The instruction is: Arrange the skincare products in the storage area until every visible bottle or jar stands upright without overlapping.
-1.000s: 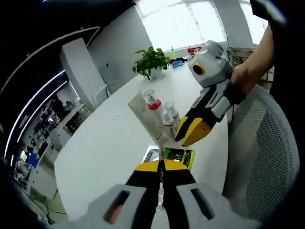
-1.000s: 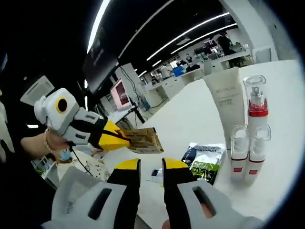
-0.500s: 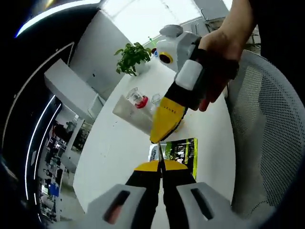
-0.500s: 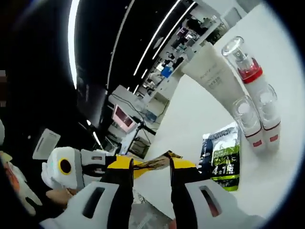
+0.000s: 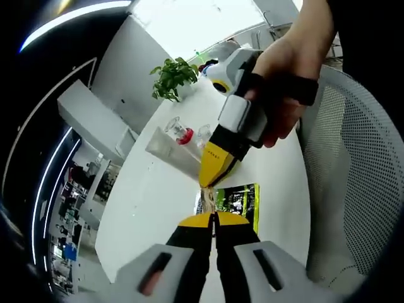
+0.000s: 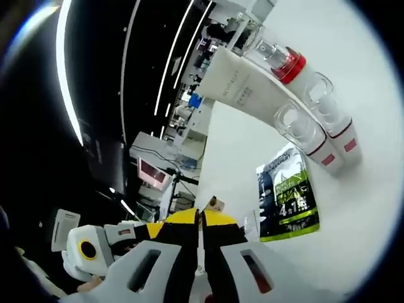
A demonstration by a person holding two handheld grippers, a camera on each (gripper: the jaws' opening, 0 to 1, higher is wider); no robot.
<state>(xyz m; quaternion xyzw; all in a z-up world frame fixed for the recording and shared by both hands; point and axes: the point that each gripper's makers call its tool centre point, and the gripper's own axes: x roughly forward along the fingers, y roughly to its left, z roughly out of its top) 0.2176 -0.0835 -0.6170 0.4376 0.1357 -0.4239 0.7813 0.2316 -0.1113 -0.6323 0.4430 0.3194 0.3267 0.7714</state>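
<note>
Two grippers meet above the near edge of the white desk. In the left gripper view, the left gripper has its jaws closed together, with a thin edge of something pinched at the tips; what it is cannot be told. The right gripper, held by a hand, comes in from above with its yellow tips just over the left tips, jaws together. In the right gripper view, the right gripper shows its jaws pressed shut, a small brown scrap projecting at the tips; the left gripper lies low at the left, its jaw state not readable there. On the desk, a white tube stands beside a pump bottle with a red collar, and two small clear-capped bottles stand touching each other just in front of them. A green sachet lies flat near the desk edge, close to the small bottles. A potted plant stands at the far end of the desk. A mesh chair stands beside the desk.
</note>
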